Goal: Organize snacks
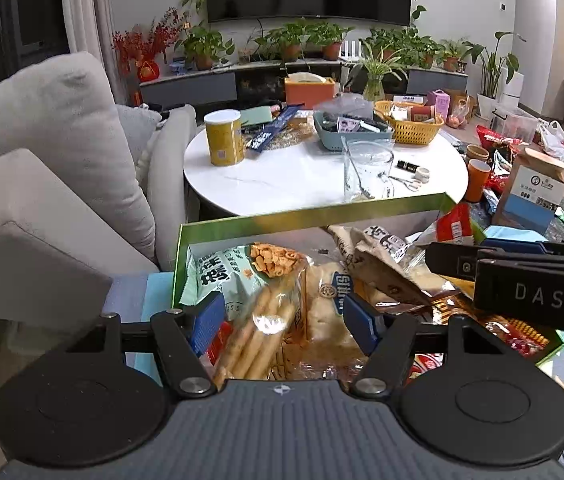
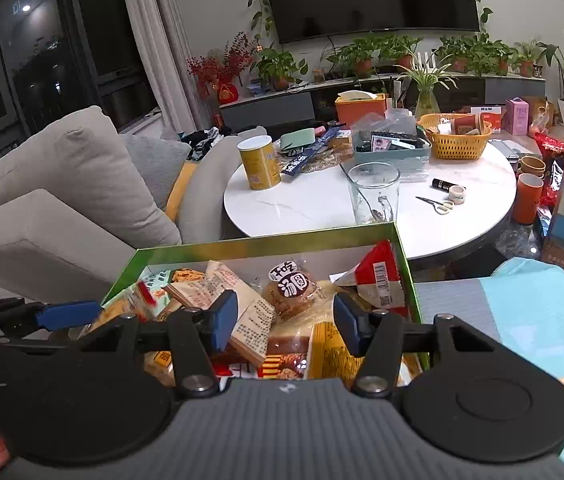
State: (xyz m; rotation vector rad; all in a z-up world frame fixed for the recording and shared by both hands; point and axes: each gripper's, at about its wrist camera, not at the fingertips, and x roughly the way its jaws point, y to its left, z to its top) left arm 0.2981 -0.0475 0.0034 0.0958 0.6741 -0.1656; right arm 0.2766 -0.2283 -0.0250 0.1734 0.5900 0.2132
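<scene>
A grey sofa (image 1: 41,152) sits on the far left. Next to it, near us, is a big green box (image 1: 314,210) with shiny gold-green walls. It is full of snack bags. At its left end lies a pale green bag (image 1: 221,280) with a picture of orange crackers. Beside it is a clear bag of long breadsticks (image 1: 257,332). The left gripper (image 1: 282,316) hangs over this part of the box. Its blue fingers (image 1: 207,316) are wide apart and hold nothing.

In the middle of the box is a round brown cake in a clear wrapper (image 2: 294,286), and a tan packet with small print (image 2: 237,312) leans by it. The right gripper (image 2: 284,322) hangs over these. Its fingers are spread apart too and grip nothing. At the right end of the box a red and white bag (image 2: 382,276) leans on the wall.

Farther away is a round white table (image 2: 322,204). On it, from left to right, stand a yellow can (image 2: 259,164), a clear glass cup (image 2: 374,192) with a spoon inside, a blue-grey tray (image 2: 392,146) holding small packets, and a yellow basket (image 2: 458,136) holding a brown cup. Orange cups (image 2: 528,198) stand at the far right.
</scene>
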